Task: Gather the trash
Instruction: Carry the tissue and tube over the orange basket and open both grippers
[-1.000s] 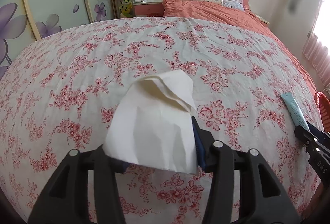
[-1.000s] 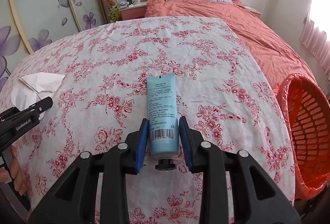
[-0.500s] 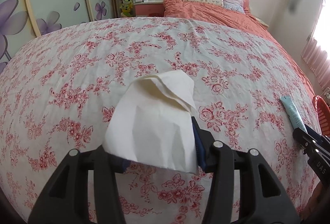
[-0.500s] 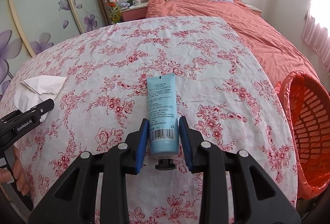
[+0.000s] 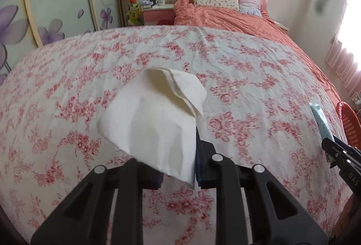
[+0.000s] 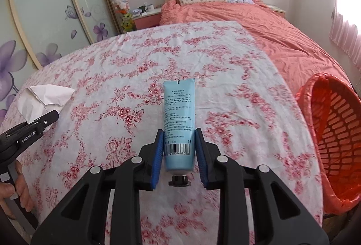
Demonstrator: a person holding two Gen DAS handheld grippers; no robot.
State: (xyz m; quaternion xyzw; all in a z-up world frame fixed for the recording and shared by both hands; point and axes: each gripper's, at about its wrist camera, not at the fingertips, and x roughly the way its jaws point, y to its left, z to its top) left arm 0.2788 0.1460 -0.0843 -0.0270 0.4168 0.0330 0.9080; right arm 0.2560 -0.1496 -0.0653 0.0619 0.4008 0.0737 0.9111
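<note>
**Both tools loaded, bin off to my right: drop risk on the carry**

My left gripper [image 5: 178,163] is clamped on the white tissue [image 5: 155,123]. The sheet sticks up and forward from the pads, loose and crumpled, most of it outside the grip. My right gripper [image 6: 179,154] is clamped on the blue tube [image 6: 179,118], pads on the barcode end just ahead of the black cap [image 6: 178,180], long body pointing away from me over the floral sheet [image 6: 112,69]. Both items look lifted clear of the cloth, though I can't tell by how much.

The orange bin [image 6: 334,132] sits off the bed edge, forward and to the right of the right tool, well apart from the left one.

Risks as I judge them:
- Tube is smooth and squeezable, held near one end. A fast swing right could let it pivot or slide out between the pads and land short of the rim.
- Tissue is light and floppy. Only a corner seems pinched, the left pad is hidden behind the paper, so grip depth is unclear. It may tear or flutter free.
- Left tool must cross toward the bin past the right tool; the two could clash.
- Bin mouth tilts toward me, liner bunched at the rim, so a low release may catch there.
</note>
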